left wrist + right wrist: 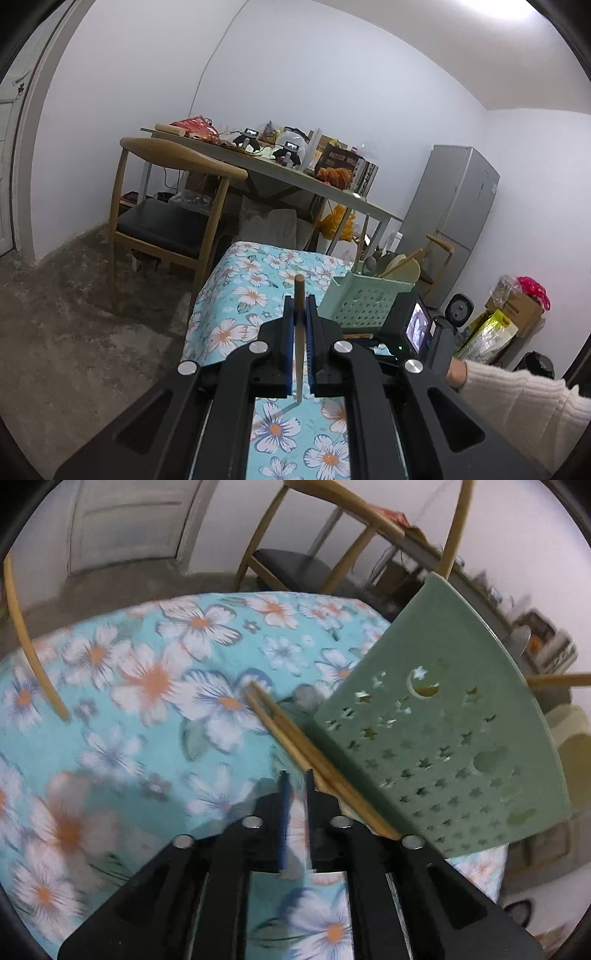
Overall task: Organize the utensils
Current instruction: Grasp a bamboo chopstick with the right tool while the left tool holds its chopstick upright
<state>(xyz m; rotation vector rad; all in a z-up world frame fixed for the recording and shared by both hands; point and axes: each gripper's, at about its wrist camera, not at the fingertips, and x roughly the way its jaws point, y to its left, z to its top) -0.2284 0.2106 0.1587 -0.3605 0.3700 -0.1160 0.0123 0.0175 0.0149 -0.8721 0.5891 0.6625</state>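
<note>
Chopstick [300, 332] upright in left claw [301, 306]

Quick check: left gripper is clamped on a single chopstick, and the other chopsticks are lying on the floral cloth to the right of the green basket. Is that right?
Not quite. In the right wrist view the chopsticks lie on the floral cloth to the left of the green basket, not its right. The rest holds: the left gripper is clamped on a single chopstick.

A single wooden chopstick [300, 332] stands upright over the floral tablecloth; a pair of chopsticks [295, 749] lies flat against the green perforated utensil basket [443, 738], crowded with wooden utensils [400, 264].
</note>
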